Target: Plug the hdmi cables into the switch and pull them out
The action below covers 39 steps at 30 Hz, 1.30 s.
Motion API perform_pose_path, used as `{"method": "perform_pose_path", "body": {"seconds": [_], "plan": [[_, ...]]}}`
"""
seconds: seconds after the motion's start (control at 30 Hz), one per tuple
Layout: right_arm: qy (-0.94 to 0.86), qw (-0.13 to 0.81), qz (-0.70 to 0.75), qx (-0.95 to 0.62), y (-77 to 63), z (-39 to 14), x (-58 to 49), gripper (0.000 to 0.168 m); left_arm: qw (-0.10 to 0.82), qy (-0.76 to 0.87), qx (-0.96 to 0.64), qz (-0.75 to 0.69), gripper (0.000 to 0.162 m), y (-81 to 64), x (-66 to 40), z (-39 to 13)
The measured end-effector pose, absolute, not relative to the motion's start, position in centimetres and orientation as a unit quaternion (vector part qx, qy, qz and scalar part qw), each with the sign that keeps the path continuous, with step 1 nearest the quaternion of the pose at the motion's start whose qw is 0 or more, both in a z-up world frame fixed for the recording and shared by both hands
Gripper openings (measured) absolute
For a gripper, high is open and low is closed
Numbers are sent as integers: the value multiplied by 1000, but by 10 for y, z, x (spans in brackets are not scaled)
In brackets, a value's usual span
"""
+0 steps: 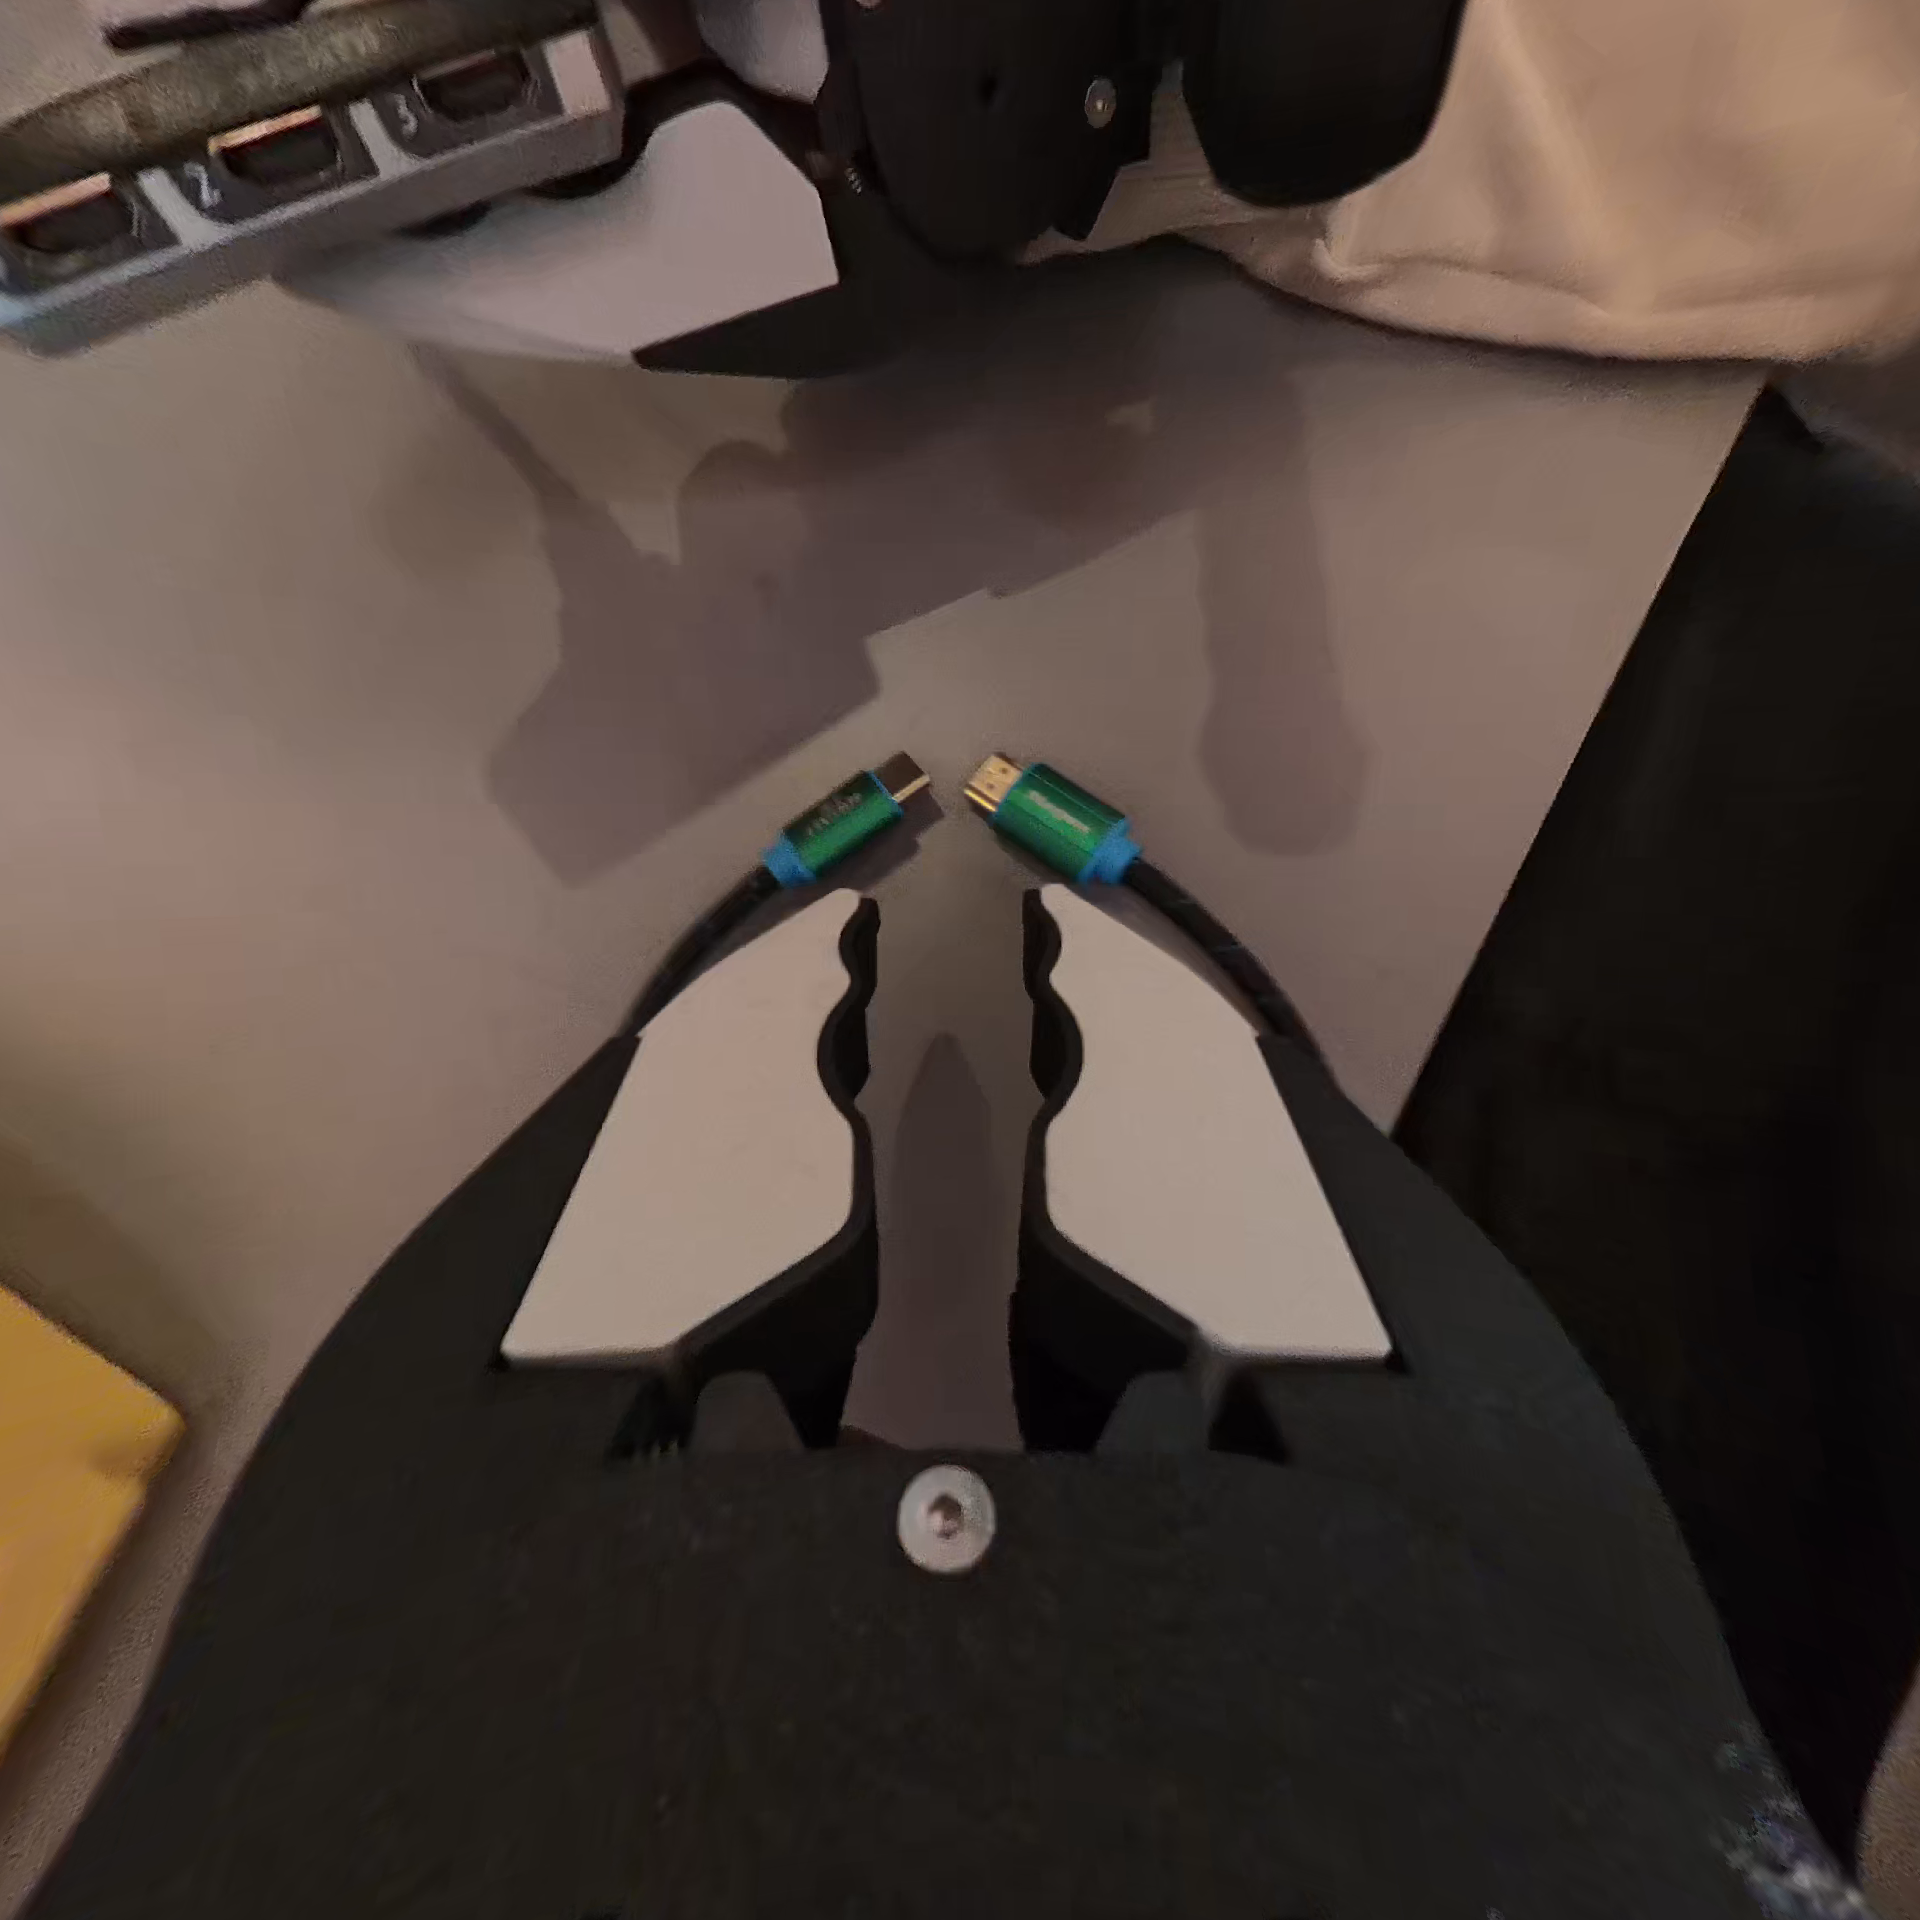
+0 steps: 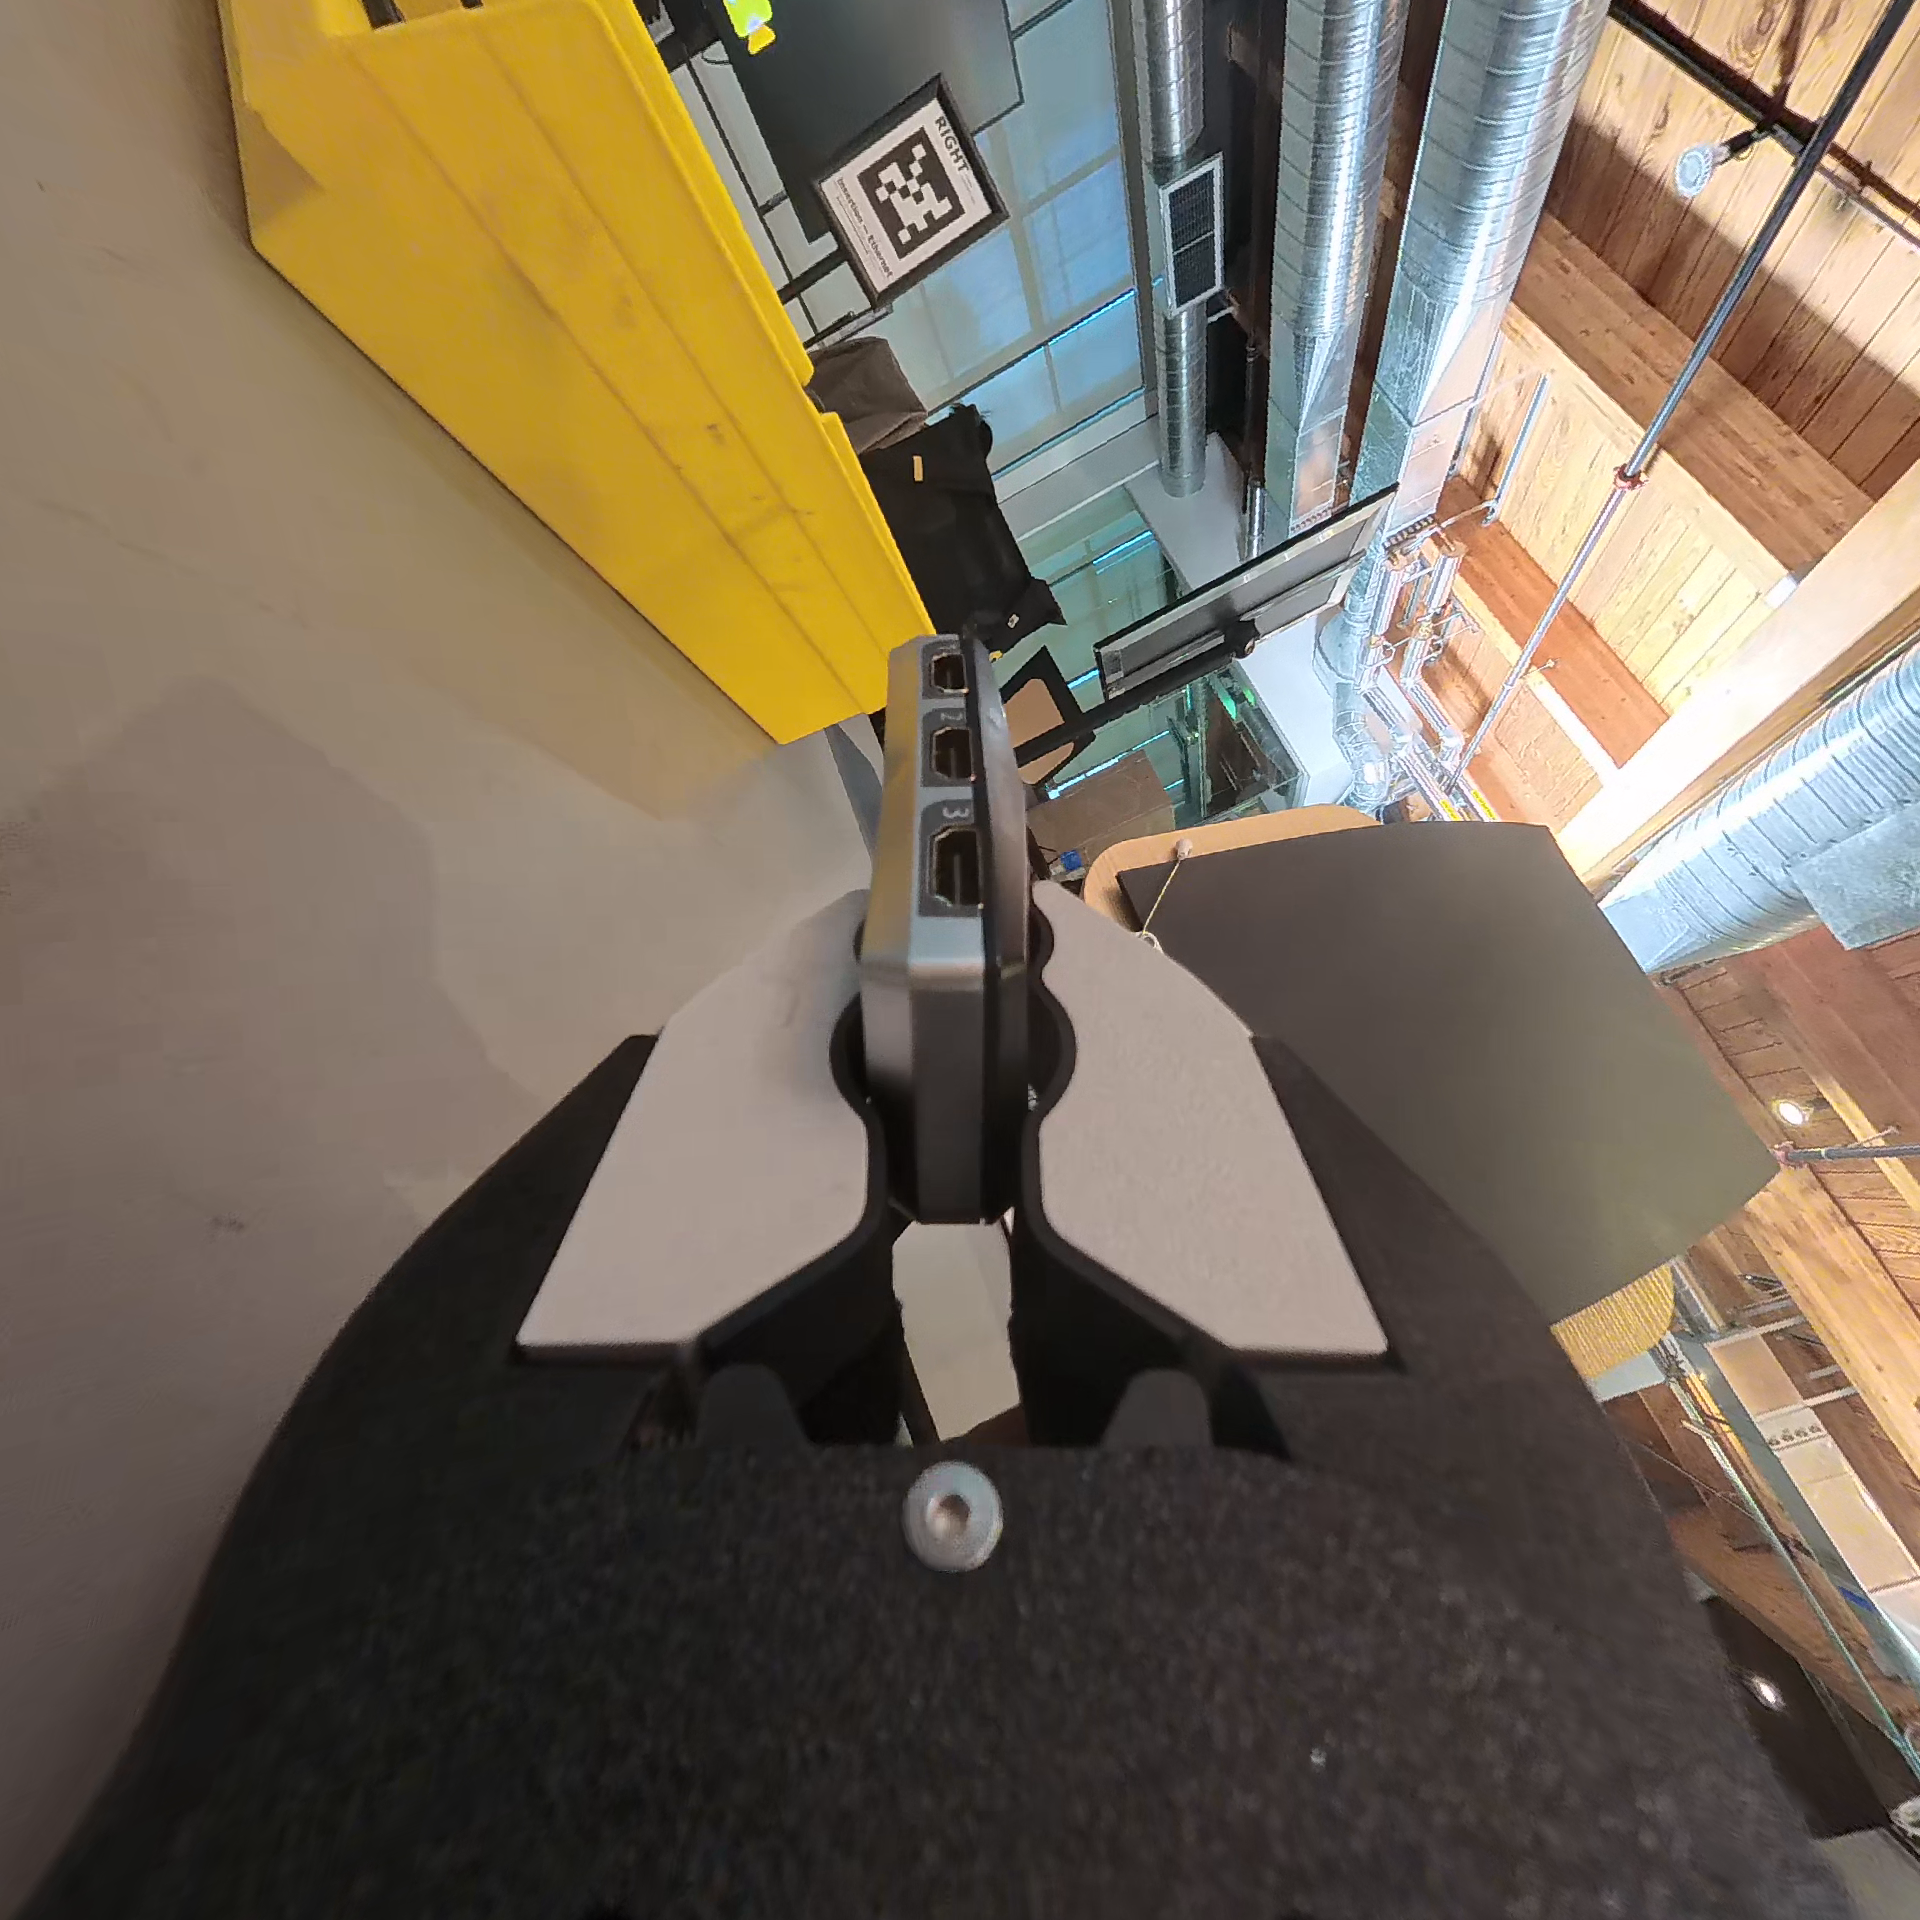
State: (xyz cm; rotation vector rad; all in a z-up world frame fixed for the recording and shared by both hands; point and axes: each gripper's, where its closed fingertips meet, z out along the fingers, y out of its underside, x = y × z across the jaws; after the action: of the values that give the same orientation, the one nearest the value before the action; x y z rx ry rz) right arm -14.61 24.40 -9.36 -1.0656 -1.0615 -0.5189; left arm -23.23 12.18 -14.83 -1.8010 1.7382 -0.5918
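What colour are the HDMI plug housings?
Green with a blue collar, on both HDMI plugs; clearest in the left wrist view.

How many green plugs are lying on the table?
2. The left green plug and the right green plug lie on the table, tips nearly meeting, just ahead of the left hand-held gripper.

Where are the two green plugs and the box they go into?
Left green plug [image 1: 844, 826], left wrist view, on its green shell.
Right green plug [image 1: 1055, 823], left wrist view, on its green shell.
Switch box [image 2: 940, 997], right wrist view, on its grey end.
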Motion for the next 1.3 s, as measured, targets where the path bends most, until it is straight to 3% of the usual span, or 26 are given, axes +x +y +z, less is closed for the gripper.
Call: {"method": "perform_pose_path", "body": {"seconds": [0.23, 0.47, 0.57, 0.7, 0.93, 1.13, 1.3], "plan": [[-479, 698, -228, -481, 244, -95, -147, 23, 126, 739, -602, -275, 27, 157, -224, -172], [-473, 702, -216, -487, 245, -93, -146, 23, 91, 752, -589, -282, 27, 168, -222, -189], [-472, 702, -212, -489, 245, -93, -145, 23, 86, 755, -578, -299, 13, 160, -229, -190], [-473, 700, -212, -491, 247, -94, -145, 23, 79, 747, -567, -337, 9, 146, -239, -190], [-477, 696, -220, -490, 247, -96, -146, 23, 129, 731, -591, -316, 6, 148, -246, -189], [-470, 688, -250, -493, 252, -96, -143, 23, 210, 678, -637, -300, 6, 169, -251, -152], [-475, 667, -275, -504, 257, -103, -144, 23, 265, 666, -677, -165, 6, 197, -251, -131]]}}
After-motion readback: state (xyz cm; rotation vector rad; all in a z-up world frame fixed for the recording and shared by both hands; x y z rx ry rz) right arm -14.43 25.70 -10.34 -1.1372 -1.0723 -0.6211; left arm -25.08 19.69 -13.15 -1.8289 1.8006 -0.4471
